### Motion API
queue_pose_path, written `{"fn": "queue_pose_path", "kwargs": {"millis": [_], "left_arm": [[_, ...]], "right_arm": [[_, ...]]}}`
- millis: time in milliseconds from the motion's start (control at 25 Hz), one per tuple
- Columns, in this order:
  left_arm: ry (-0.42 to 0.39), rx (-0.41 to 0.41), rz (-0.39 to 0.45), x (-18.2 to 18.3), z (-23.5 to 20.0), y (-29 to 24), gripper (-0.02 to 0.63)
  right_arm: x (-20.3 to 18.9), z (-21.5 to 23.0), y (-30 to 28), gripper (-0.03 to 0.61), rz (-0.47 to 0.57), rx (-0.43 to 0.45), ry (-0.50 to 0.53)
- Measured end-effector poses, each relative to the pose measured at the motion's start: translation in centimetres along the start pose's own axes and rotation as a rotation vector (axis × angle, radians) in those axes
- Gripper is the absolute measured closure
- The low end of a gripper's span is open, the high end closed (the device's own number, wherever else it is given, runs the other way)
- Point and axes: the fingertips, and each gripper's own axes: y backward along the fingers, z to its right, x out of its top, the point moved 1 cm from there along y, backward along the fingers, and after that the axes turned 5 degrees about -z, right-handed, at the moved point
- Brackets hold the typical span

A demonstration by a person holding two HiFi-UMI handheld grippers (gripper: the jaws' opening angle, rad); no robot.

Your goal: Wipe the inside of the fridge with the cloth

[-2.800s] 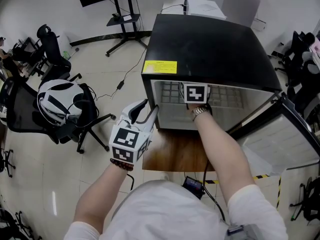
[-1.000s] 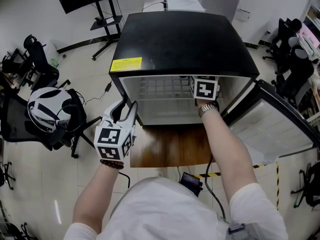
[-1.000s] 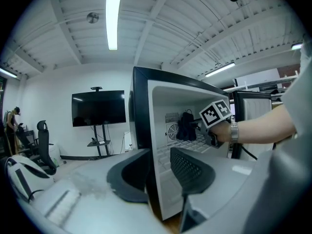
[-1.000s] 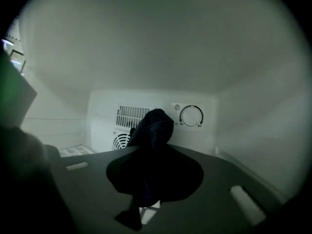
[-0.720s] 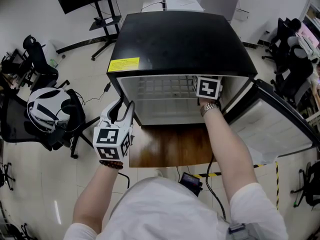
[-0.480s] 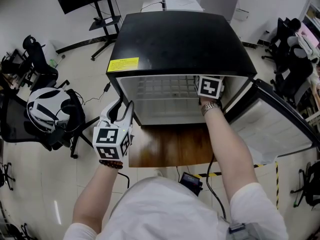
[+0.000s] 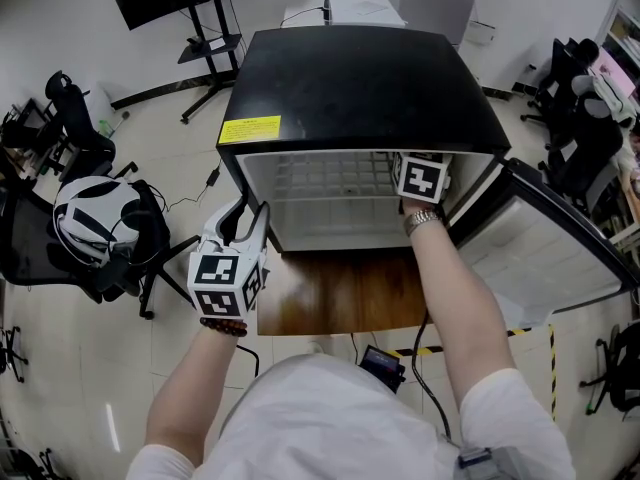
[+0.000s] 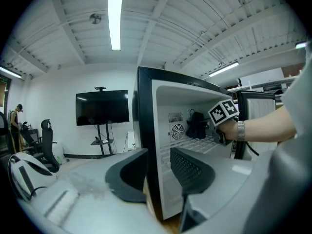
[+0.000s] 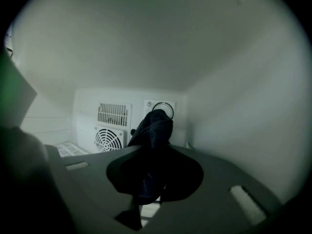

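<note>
Nearest to me, my left tongs [image 7: 243,223] hang off the front left corner of the fridge. Their jaws stand well apart with nothing between the pads; the cabinet's front edge only lines up behind the gap. Just ahead is the brown wooden tabletop [image 7: 340,293] that the fridge sits on.

The boxy black fridge [image 7: 360,78], pale inside, has its door [image 7: 545,258] swung wide to my right, and a white wire shelf [image 7: 325,180] runs across the inside. My right tongs [image 9: 153,179] reach in at the right side of the opening, above that shelf. Their jaws are drawn narrow and pinched on a dark, crumpled cloth [image 9: 153,128]. The cloth bunches up past the tips in a loose peak, inside the fridge near the right wall; I can't tell whether it touches any surface. Beyond it, on the back wall, are a round fan grille [image 9: 108,138] and a round dial [image 9: 165,110].

The cloth looks light, soft and floppy, so I judge it will fold away rather than press flat. The free bunch ahead of the tips is the working part. The best hold is across the gathered middle, with enough fabric forward to pad the jaws from the lining. Pinched by a thin edge, it could slip out under a firm wipe.
</note>
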Motion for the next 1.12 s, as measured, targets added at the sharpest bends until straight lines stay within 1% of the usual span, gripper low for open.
{"fn": "queue_pose_path", "kwargs": {"millis": [200, 400, 520, 800, 1120], "left_arm": [[0.005, -0.008, 0.014, 0.2, 0.1, 0.2, 0.477], [0.018, -0.003, 0.027, 0.2, -0.5, 0.4, 0.472], [0.024, -0.009, 0.031, 0.2, -0.6, 0.3, 0.468], [0.037, -0.019, 0.038, 0.1, -1.0, 0.3, 0.462], [0.025, -0.045, 0.027, 0.1, -0.7, -0.1, 0.449]], "right_arm": [[1.2, -1.9, 2.2, 0.525, 0.076, 0.056, 0.033], [1.6, -5.3, 4.8, 0.525, 0.12, 0.14, 0.048], [1.4, -7.8, 6.1, 0.525, 0.127, 0.19, 0.069], [1.3, -15.8, 7.1, 0.525, 0.128, 0.347, 0.12], [0.7, -23.5, 5.5, 0.525, 0.077, 0.452, 0.2]]}}
